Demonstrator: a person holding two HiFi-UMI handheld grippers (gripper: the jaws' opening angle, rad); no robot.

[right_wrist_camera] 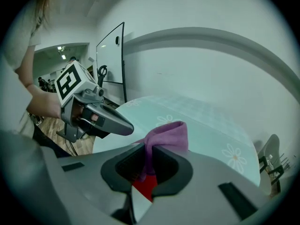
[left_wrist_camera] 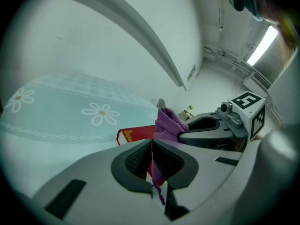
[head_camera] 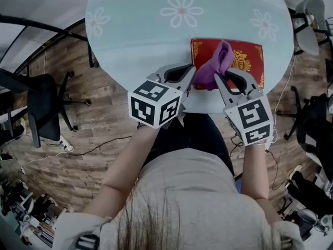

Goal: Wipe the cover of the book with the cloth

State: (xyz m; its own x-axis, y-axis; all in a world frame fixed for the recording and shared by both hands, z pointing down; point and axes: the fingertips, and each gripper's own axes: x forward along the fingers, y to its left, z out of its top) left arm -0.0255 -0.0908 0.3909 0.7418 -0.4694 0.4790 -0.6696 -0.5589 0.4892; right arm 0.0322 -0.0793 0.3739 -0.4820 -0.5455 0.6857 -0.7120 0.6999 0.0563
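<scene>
A red book with gold ornament lies at the near edge of the round table, which has a pale flowered cover. A purple cloth is bunched up over the book's left part. Both grippers hold it. My left gripper is shut on one end of the cloth, a thin edge pinched between its jaws. My right gripper is shut on the other end, with the book showing red under its jaws. The two grippers stand close together, tips almost meeting.
Black office chairs stand on the wooden floor at the left and right, and a white chair at the far right. Cables lie on the floor. A whiteboard stands beyond the table.
</scene>
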